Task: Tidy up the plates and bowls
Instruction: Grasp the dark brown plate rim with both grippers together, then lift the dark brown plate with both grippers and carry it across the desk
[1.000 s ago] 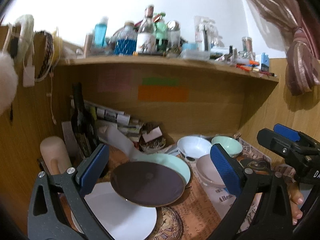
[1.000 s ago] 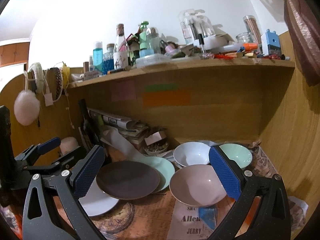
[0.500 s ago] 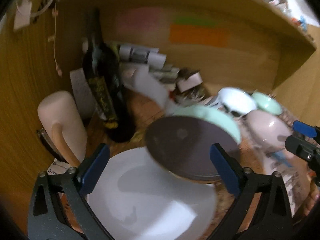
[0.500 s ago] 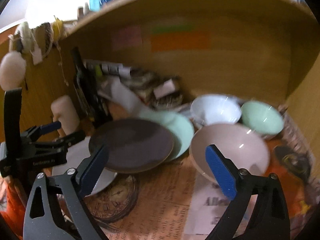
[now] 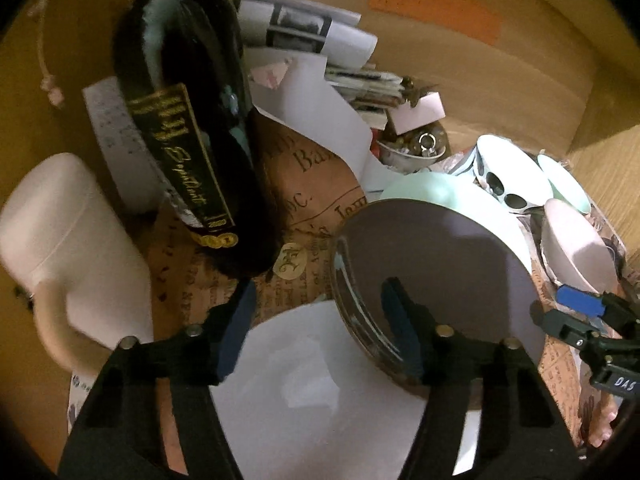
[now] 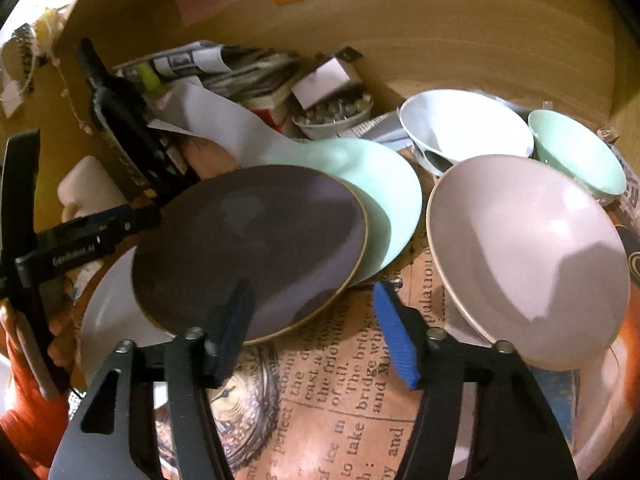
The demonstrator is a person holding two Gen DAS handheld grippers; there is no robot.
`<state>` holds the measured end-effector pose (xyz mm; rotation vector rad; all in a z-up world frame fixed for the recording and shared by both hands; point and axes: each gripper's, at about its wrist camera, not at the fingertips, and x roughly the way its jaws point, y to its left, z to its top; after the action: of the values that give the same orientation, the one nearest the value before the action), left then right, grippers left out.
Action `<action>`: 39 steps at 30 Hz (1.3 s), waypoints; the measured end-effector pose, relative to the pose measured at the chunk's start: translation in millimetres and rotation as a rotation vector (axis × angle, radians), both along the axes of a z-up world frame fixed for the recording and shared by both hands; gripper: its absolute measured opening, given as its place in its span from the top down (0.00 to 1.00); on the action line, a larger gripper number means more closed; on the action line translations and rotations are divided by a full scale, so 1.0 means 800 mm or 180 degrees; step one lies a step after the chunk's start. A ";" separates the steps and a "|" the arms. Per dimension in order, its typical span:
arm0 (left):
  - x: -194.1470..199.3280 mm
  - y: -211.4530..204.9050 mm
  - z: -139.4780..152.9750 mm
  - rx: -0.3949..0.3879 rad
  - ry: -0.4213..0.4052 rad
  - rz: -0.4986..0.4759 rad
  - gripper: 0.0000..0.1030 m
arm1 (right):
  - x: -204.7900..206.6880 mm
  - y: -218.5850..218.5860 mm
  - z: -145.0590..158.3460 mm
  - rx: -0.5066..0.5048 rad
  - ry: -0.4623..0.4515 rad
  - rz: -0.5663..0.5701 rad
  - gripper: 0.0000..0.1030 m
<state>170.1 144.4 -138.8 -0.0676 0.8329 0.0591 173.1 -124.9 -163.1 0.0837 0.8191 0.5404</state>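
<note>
Where the dark plate [image 6: 248,248] lies tilted, it overlaps a white plate [image 5: 320,392] and a mint plate [image 6: 380,200]; pink bowl [image 6: 528,256] just right of it; left gripper [image 5: 320,328] closing, jaws straddling its near edge, nothing pinched; right gripper [image 6: 316,324] closing, only printed paper [image 6: 352,400] between.

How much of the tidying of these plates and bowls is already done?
Nothing looks sorted yet. The brown plate overlaps the mint plate and white plate; the pink bowl sits loose. Both the left gripper and right gripper are closing, holding nothing. All stacking remains.
</note>
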 end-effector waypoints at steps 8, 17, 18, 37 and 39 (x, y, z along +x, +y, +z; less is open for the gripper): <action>0.030 0.008 -0.009 -0.0139 0.0219 -0.0142 0.57 | 0.013 0.010 -0.009 -0.0062 0.0142 -0.0062 0.62; 0.045 0.002 -0.014 -0.0153 0.0337 -0.0342 0.76 | 0.025 0.013 -0.018 0.0047 0.0279 -0.0071 0.62; 0.047 0.001 -0.016 -0.0157 0.0356 -0.0375 0.76 | 0.027 0.014 -0.019 0.0058 0.0286 -0.0071 0.63; 0.041 -0.007 -0.019 -0.0246 0.0395 -0.0539 0.76 | 0.019 0.010 -0.014 0.0003 0.0152 -0.0111 0.69; 0.034 -0.008 -0.018 -0.0238 0.0364 -0.0525 0.76 | 0.017 0.008 -0.014 0.0009 0.0142 -0.0093 0.70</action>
<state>197.3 138.1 -153.1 -0.0662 0.9521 -0.1247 186.7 -118.2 -174.2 0.1106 0.8595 0.5137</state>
